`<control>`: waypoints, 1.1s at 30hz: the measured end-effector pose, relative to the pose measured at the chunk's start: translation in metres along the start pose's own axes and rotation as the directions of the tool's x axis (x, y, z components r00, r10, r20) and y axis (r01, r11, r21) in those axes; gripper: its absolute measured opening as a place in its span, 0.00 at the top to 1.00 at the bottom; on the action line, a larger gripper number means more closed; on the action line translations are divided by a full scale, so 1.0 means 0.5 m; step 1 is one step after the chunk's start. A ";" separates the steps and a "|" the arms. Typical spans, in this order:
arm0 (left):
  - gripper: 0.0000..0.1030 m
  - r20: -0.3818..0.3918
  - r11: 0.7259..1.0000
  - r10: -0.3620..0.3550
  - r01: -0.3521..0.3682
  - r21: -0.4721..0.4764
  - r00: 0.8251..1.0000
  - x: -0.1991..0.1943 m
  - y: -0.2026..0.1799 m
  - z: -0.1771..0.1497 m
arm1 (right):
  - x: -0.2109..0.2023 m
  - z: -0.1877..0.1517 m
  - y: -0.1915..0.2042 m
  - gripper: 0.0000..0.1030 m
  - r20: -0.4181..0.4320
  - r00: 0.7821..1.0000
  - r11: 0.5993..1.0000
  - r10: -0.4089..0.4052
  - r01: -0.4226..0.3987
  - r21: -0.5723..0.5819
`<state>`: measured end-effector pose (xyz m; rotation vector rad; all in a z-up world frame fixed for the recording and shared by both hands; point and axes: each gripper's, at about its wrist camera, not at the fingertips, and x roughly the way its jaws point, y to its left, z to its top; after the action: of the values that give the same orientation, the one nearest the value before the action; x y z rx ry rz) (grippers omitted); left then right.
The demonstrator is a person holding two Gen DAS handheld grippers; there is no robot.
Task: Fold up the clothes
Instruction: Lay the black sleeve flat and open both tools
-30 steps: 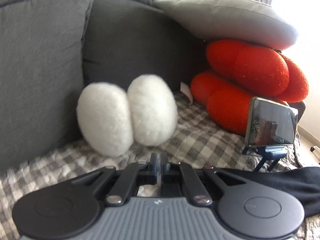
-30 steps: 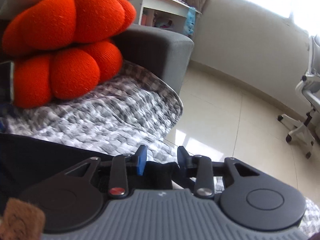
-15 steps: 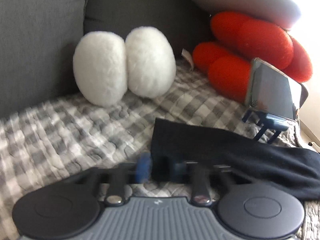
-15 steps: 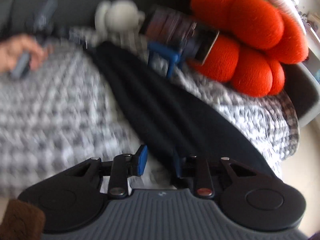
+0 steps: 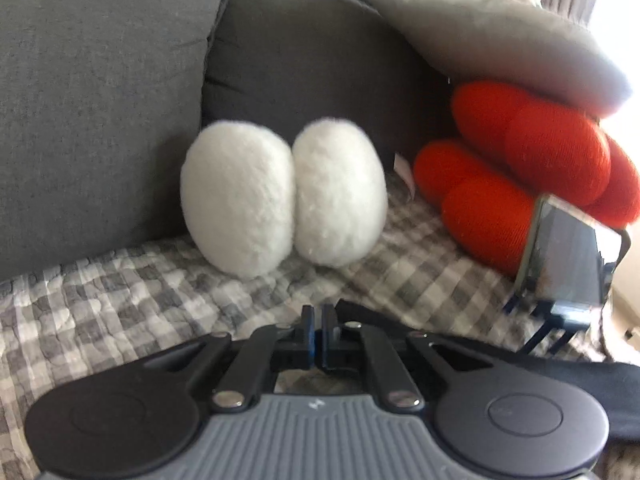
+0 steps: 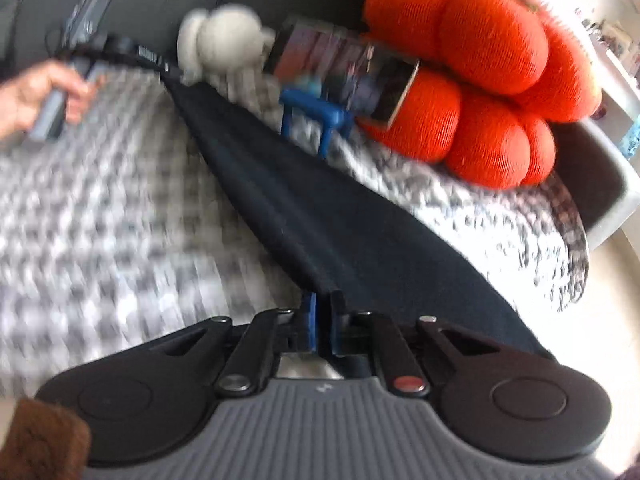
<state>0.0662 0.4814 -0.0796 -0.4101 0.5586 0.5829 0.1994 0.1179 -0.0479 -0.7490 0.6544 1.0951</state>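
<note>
A long black garment point(image 6: 320, 208) lies stretched in a band across the checked quilt point(image 6: 100, 200). My right gripper point(image 6: 323, 308) is at its near end; its jaws are closing, with the folded edge of the cloth pinched between the blue pads. At the far end a hand holds my left gripper point(image 6: 168, 70), whose tip meets the cloth. In the left wrist view the left gripper point(image 5: 318, 320) is shut, the garment's edge point(image 5: 592, 384) running out from its fingers to the right.
A white plush cushion point(image 5: 280, 196) and orange pumpkin cushions point(image 5: 540, 168) lean on the grey sofa back point(image 5: 100, 100). A phone on a blue stand point(image 5: 568, 256) stands just behind the garment. A grey pillow point(image 5: 500, 40) tops the orange cushions. Pale floor point(image 6: 608, 280) lies beyond the sofa's right edge.
The right gripper swung from facing the floor to over the garment, and its jaws narrowed onto the cloth's edge. The left view dipped toward the garment, then lifted again.
</note>
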 end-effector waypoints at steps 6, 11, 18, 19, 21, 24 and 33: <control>1.00 0.056 0.999 0.039 -0.040 0.009 0.998 -0.007 0.005 0.006 | 0.004 0.007 0.016 0.91 0.028 0.999 1.000 0.023 -0.022 -0.009; 1.00 0.019 0.997 0.063 -0.064 0.040 0.998 0.008 0.008 -0.001 | 0.037 0.002 0.014 0.87 0.003 1.000 1.000 0.009 -0.009 0.013; 0.99 -0.035 0.998 0.026 -0.028 -0.055 0.999 -0.011 0.038 -0.009 | -0.018 0.016 0.014 0.84 0.068 0.992 0.992 0.103 -0.107 0.065; 0.99 -0.036 0.998 0.022 -0.024 -0.054 0.999 -0.018 0.038 -0.008 | -0.028 0.018 0.014 0.84 0.078 0.991 0.990 0.113 -0.119 0.073; 0.97 -0.039 0.998 0.011 -0.013 -0.054 0.999 -0.035 0.036 -0.007 | -0.041 0.017 0.024 0.84 0.074 0.995 0.994 0.074 -0.080 0.072; 0.94 -0.048 0.998 -0.005 0.002 -0.061 0.999 -0.057 0.036 -0.004 | -0.063 0.007 0.035 0.84 0.060 0.996 0.994 0.063 -0.068 0.088; 0.73 -0.090 0.996 -0.059 0.053 -0.067 0.994 -0.138 0.015 -0.015 | -0.171 -0.076 0.107 0.84 -0.001 0.996 0.991 0.088 -0.087 0.099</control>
<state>0.0107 0.4554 -0.0458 -0.5145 0.6152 0.5314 0.1175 0.0564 -0.0148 -0.6433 0.7464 1.1329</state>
